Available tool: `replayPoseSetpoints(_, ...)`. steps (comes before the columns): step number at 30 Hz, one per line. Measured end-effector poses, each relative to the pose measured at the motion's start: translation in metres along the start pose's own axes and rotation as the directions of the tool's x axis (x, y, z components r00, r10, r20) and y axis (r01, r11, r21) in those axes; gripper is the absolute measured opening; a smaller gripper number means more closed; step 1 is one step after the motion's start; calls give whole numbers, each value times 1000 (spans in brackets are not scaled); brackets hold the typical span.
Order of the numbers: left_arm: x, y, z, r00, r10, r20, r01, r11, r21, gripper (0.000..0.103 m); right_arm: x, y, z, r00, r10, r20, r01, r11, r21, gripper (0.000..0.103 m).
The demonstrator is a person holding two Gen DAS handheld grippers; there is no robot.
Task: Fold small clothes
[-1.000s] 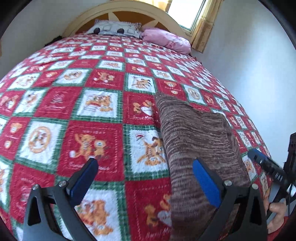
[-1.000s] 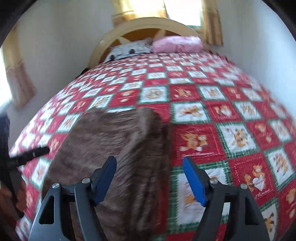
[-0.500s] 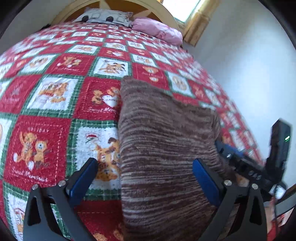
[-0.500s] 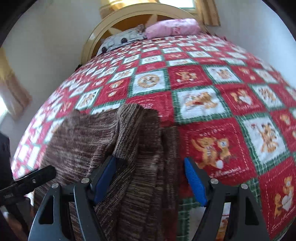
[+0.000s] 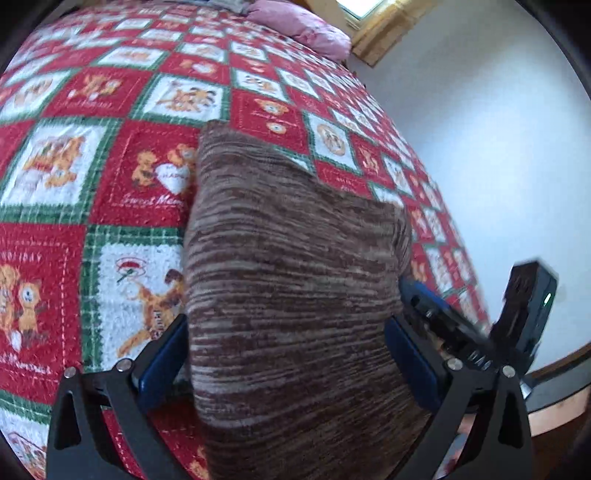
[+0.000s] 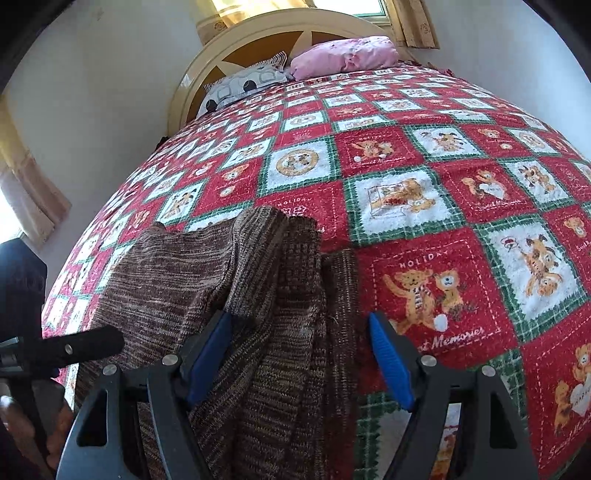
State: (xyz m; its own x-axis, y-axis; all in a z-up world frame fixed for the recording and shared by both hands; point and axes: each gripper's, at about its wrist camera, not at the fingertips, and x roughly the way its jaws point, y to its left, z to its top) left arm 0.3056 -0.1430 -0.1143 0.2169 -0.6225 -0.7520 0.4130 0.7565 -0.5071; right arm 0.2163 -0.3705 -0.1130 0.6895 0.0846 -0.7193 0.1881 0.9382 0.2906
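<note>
Brown striped knit garment (image 5: 295, 288) lies partly folded on the bed; you hold both jaws spread, straddling it, nothing pinched. Folds remain.

We see a bed (image 6: 424, 155) spread with a red, green and white teddy-bear quilt (image 6: 436, 295), a brown striped knit garment (image 5: 295, 295) on it, two pillows (image 6: 343, 55) at its headboard.

White walls (image 6: 110, 92), sunlit curtained window (image 6: 258, 14) — arched headboard (image 6: 258, 40) below
</note>
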Motion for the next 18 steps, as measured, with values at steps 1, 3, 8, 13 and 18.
replayPoseSetpoints(1,2,-5,-2,1000,29,-2,-29,999,38,103,1,-1,3,1000,8,-8,-8,1000,1,76)
replayPoseSetpoints(3,7,-14,-4,997,77,-7,-76,993,90,103,-1,1,7,999,30,-25,-30,1000,-5,76)
replayPoseSetpoints(8,13,-6,4,997,53,-53,-51,998,36,103,0,23,14,997,20,-68,-28,993,-113,76)
replayPoseSetpoints(13,13,-2,-3,998,69,7,-69,997,28,90,16,35,5,997,-45,-70,31,983,-180,87)
replayPoseSetpoints(18,10,0,-7,995,82,56,-83,996,12,79,14,31,0,999,-32,-35,26,985,-173,81)
